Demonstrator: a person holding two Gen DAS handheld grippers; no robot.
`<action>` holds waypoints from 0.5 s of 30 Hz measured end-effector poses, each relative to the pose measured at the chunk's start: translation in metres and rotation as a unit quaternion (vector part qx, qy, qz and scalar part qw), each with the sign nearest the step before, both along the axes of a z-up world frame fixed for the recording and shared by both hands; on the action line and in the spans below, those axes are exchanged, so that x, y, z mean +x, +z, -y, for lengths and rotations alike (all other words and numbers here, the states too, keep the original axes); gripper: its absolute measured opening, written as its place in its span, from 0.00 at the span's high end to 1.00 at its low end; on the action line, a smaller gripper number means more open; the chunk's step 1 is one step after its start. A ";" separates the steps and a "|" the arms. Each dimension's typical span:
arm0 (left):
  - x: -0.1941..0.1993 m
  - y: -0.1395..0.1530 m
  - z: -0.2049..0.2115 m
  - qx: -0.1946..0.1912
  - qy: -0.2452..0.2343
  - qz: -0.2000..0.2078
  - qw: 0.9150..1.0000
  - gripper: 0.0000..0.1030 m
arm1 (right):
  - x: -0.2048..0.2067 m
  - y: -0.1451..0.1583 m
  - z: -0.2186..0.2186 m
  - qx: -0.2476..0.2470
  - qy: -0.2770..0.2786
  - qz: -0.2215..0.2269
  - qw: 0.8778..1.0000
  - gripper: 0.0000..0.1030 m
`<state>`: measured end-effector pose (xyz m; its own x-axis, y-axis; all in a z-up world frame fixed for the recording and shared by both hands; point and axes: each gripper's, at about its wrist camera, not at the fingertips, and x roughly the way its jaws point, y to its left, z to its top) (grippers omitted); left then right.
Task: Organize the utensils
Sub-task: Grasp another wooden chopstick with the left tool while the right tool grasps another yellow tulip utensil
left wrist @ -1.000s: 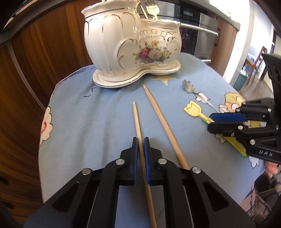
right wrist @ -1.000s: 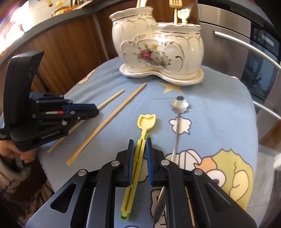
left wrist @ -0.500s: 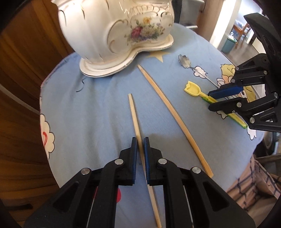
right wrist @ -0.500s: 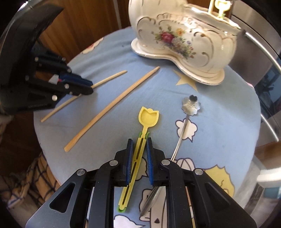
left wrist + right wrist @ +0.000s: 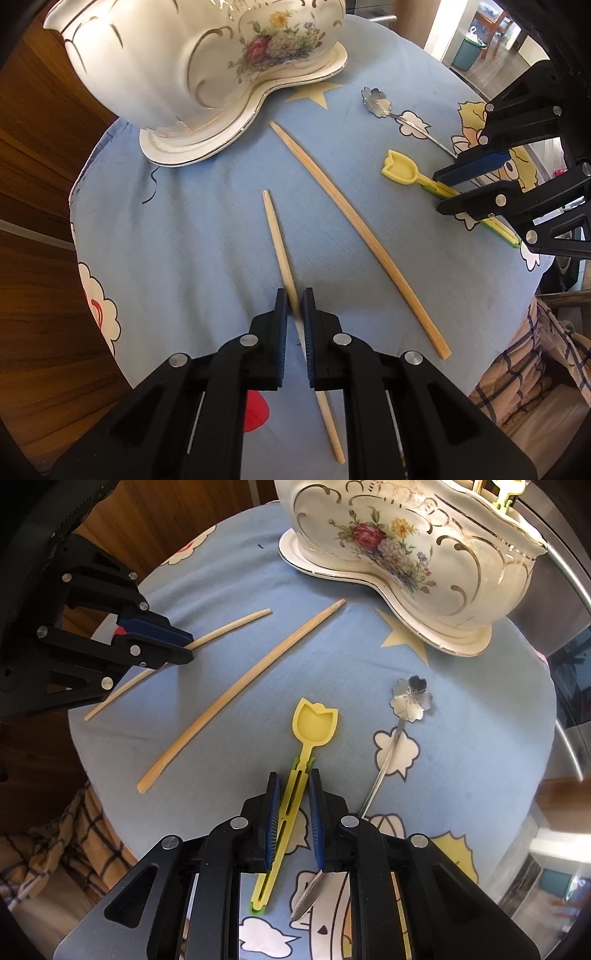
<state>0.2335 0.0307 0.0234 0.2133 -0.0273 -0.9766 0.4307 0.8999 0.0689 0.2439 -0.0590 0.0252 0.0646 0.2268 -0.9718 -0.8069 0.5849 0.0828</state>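
Observation:
My left gripper (image 5: 294, 295) is shut on a wooden chopstick (image 5: 276, 229) and holds it just above the blue cloth; it also shows in the right wrist view (image 5: 184, 642). A second chopstick (image 5: 354, 229) lies beside it on the cloth. My right gripper (image 5: 293, 777) is shut on the handle of a yellow tulip-shaped spoon (image 5: 314, 723); it also shows in the left wrist view (image 5: 448, 188). A silver flower-headed spoon (image 5: 410, 698) lies to the right of the yellow spoon. The white floral ceramic utensil holder (image 5: 413, 542) stands at the back of the table.
The round table with the blue cartoon cloth (image 5: 192, 236) has wooden cabinets (image 5: 33, 192) to the left. A steel oven handle (image 5: 569, 657) is at the right. A checked cloth (image 5: 524, 369) hangs below the table edge.
Both grippers have risen and tilted down, so the table looks farther below. Each still grips its utensil, and the chopstick and yellow spoon have lifted with them.

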 end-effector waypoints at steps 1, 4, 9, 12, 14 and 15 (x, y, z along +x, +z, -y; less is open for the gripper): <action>0.000 0.000 0.000 0.000 0.000 0.005 1.000 0.92 | 0.000 0.000 0.002 0.003 -0.005 0.000 1.000 0.84; -0.004 0.001 -0.001 -0.010 0.008 0.020 1.000 0.92 | -0.002 -0.002 0.001 0.011 -0.016 0.003 1.000 0.85; -0.014 -0.001 -0.010 -0.038 0.032 0.042 0.998 0.95 | 0.004 -0.002 0.015 0.036 -0.047 -0.005 0.998 0.90; -0.018 0.001 -0.019 -0.065 0.052 0.063 0.995 0.95 | 0.005 0.001 0.024 0.060 -0.061 -0.008 0.996 0.90; -0.024 0.005 -0.027 -0.086 0.067 0.080 0.991 0.96 | 0.006 0.005 0.031 0.081 -0.069 -0.009 0.994 0.90; -0.027 0.008 -0.032 -0.098 0.075 0.092 0.988 0.96 | 0.006 0.010 0.031 0.090 -0.072 -0.009 0.993 0.90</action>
